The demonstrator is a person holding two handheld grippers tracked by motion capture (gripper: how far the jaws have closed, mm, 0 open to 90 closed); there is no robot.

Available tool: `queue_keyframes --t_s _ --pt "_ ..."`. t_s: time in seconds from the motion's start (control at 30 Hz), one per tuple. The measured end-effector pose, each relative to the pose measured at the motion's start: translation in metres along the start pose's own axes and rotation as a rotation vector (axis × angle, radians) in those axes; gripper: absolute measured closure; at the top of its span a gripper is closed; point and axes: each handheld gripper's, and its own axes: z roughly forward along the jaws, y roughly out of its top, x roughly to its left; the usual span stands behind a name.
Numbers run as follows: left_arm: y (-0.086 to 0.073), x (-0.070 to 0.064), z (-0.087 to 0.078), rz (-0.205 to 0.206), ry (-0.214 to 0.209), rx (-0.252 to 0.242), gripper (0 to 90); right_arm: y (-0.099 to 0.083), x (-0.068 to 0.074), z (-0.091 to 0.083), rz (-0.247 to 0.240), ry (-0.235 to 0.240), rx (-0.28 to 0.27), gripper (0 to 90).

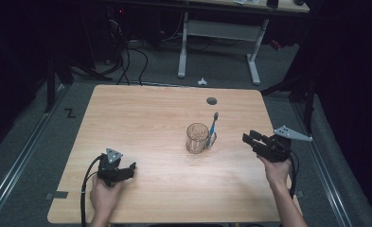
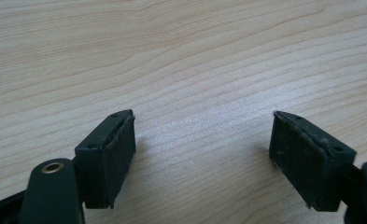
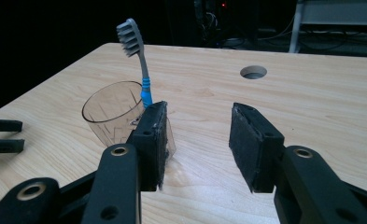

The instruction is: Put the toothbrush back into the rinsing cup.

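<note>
A wooden table [image 1: 141, 123] was observed under both grippers. A clear cup [image 1: 197, 138] was found just right of centre, with a toothbrush [image 1: 213, 126] standing upright in a holder at its 3 o'clock side. The left gripper [image 1: 131, 166], at 7 o'clock, was held wide open and empty. The right gripper [image 1: 248, 138], at 4 o'clock, was likewise open, nothing gripped.
</note>
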Motion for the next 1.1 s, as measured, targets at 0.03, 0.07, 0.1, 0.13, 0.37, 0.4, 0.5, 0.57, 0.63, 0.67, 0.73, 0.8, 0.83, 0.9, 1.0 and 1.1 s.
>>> queue_keyframes --t_s 0.03,0.07,0.1,0.13,0.37,0.4,0.5,0.57,0.63,0.67,0.73,0.8,0.83,0.9,1.0,1.1 --pt "0.000 0.000 0.000 0.000 0.000 0.000 23.2 -0.001 0.000 0.000 0.004 -0.001 0.001 56.8" --pt "0.000 0.000 0.000 0.000 0.000 0.000 23.2 -0.002 -0.001 0.000 0.004 -0.001 0.001 56.8" --pt "0.000 0.000 0.000 0.000 0.000 0.000 23.2 -0.003 -0.001 0.001 0.008 0.000 0.002 56.8" --pt "0.000 0.000 0.000 0.000 0.000 0.000 23.1 -0.004 -0.001 0.001 0.009 -0.001 0.003 56.8" --pt "0.000 0.000 0.000 0.000 0.000 0.000 23.2 -0.010 -0.004 0.001 0.024 -0.007 0.006 56.9" --pt "0.000 0.000 0.000 0.000 0.000 0.000 23.2 -0.011 -0.005 0.000 0.028 -0.007 0.007 56.9" --pt "0.000 0.000 0.000 0.000 0.000 0.000 23.2 -0.013 -0.006 0.000 0.027 -0.009 0.011 56.9" --pt "0.000 0.000 0.000 0.000 0.000 0.000 23.2 -0.014 -0.007 -0.001 0.028 -0.010 0.009 56.9" --pt "0.000 0.000 0.000 0.000 0.000 0.000 23.1 -0.016 -0.007 -0.001 0.033 -0.013 0.011 56.9" --pt "0.000 0.000 0.000 0.000 0.000 0.000 23.2 -0.017 -0.008 -0.001 0.036 -0.014 0.013 56.9" --pt "0.000 0.000 0.000 0.000 0.000 0.000 23.1 -0.020 -0.009 -0.001 0.041 -0.015 0.018 56.9" --pt "0.000 0.000 0.000 0.000 0.000 0.000 23.2 -0.023 -0.010 -0.001 0.047 -0.016 0.018 56.9" --pt "0.000 0.000 0.000 0.000 0.000 0.000 23.2 -0.024 -0.011 -0.001 0.051 -0.017 0.020 56.9" --pt "0.000 0.000 0.000 0.000 0.000 0.000 23.2 -0.026 -0.011 0.000 0.054 -0.020 0.024 57.0" --pt "0.000 0.000 0.000 0.000 0.000 0.000 23.2 -0.030 -0.013 0.000 0.062 -0.022 0.027 56.9" --pt "0.000 0.000 0.000 0.000 0.000 0.000 23.2 -0.034 -0.014 0.000 0.070 -0.024 0.032 57.0"
